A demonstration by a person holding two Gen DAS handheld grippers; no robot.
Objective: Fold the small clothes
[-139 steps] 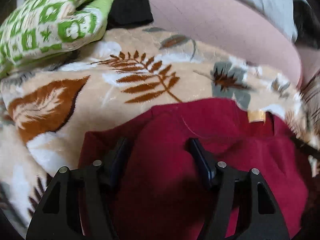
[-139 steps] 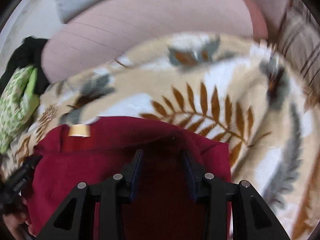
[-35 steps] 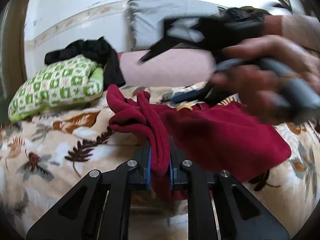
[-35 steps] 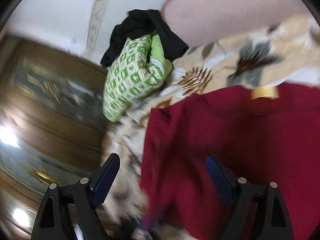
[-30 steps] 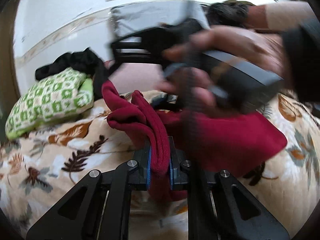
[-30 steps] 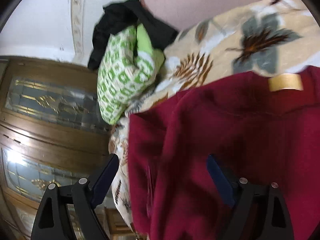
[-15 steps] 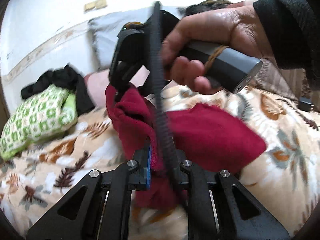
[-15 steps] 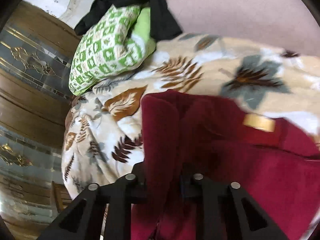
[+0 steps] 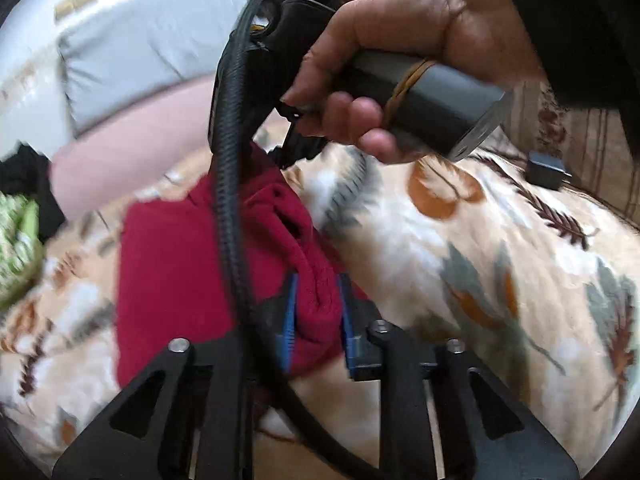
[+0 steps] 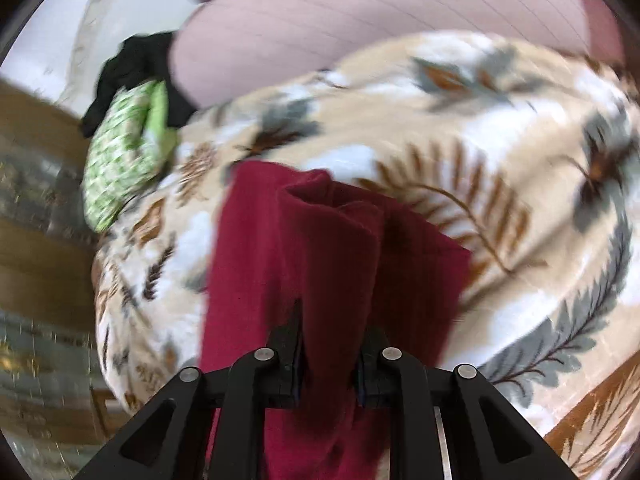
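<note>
No readable text, label, brand or number is found in either view. A small yellow mark is seen on the black gripper body (image 9: 280, 40) held in the hand (image 9: 400, 60), but it is too blurred to be read.

Soft, even daylight in both views; no hard shadows, no glare. Brightest patch: the white wall (image 9: 28, 32) far left in the left wrist view.

Heavy motion blur. In the right wrist view the wooden glass-panelled door (image 10: 36, 280) at left smears into streaks, and the green-and-white patterned pillow (image 10: 124, 152) is soft. The leaf-print fleece blanket (image 10: 500, 168) blurs toward the far edge.

The dark red fleece garment (image 9: 168, 264) lies dim beneath the black corrugated cable (image 9: 230, 184).

Fisheye bending strong at the rims; corners black.
</note>
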